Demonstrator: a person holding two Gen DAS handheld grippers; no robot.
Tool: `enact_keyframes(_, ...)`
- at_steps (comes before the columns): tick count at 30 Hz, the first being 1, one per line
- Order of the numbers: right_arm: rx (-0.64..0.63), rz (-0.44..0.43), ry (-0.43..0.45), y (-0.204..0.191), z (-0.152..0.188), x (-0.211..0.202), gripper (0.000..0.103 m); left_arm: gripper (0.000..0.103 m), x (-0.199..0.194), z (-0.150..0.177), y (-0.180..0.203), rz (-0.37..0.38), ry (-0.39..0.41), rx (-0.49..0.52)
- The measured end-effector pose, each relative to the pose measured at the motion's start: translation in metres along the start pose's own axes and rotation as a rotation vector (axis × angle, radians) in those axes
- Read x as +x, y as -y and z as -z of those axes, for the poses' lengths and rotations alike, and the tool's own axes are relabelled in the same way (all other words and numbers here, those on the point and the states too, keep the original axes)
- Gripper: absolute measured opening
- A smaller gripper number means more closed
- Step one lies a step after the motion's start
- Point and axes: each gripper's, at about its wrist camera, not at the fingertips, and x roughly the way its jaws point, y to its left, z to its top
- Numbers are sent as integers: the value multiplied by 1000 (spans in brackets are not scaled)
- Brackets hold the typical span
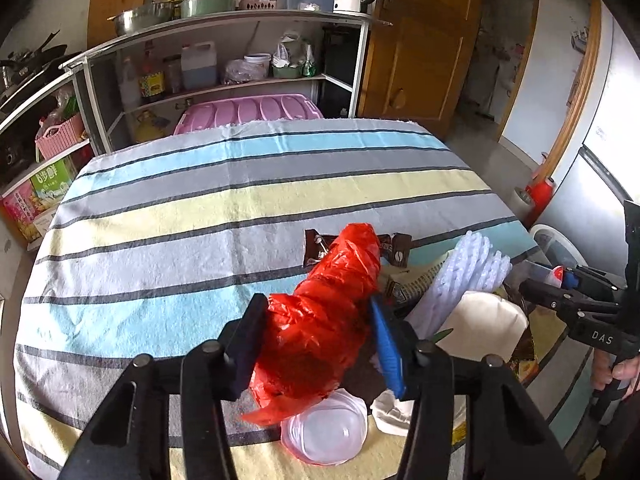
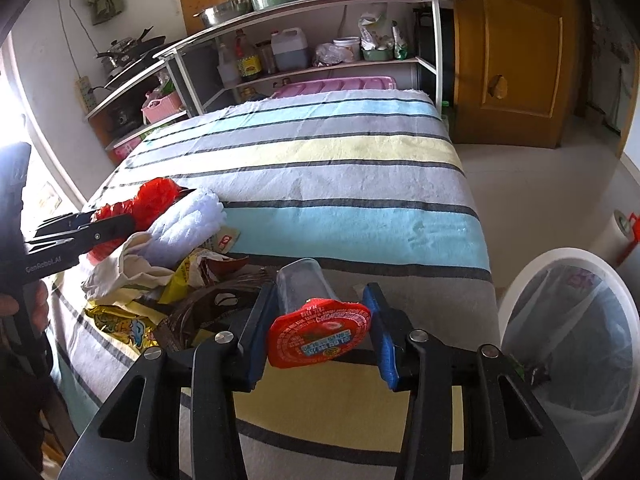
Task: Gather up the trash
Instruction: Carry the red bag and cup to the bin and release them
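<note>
A crumpled red plastic bag (image 1: 328, 316) is clamped between the two pads of the left gripper (image 1: 316, 344), which are pressed against its sides; the bag is held raised above the striped tablecloth (image 1: 200, 216), over a clear plastic lid (image 1: 326, 434) and a brown coffee sachet (image 1: 396, 246). A clear jelly cup (image 2: 306, 284) with a peeled-back red foil lid (image 2: 320, 332) is located between the pads of the right gripper (image 2: 318, 336); the left pad is seen against the cup, whereas contact at the right pad cannot be confirmed, so a firm grip cannot be told. The remaining trash is gathered at the near edge of the table: a white foam net sleeve (image 2: 188, 224), a crumpled white tissue (image 2: 120, 268), and a yellow snack wrapper (image 2: 120, 324) are piled touching one another. A white waste bin (image 2: 516, 320) lined with a clear bag is positioned on the floor just beside the table, to the right of the right gripper.
</note>
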Motion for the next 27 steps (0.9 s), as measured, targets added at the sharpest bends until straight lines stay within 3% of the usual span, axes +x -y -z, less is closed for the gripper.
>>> enact_keyframes(17, 31, 9, 92, -1, 2, -30, 45, 52, -35, -7, 10, -8, 93, -3)
enact_keyframes(27, 71, 24, 160, 11, 4, -63, 45, 52, -58, -15, 46, 52, 153, 42)
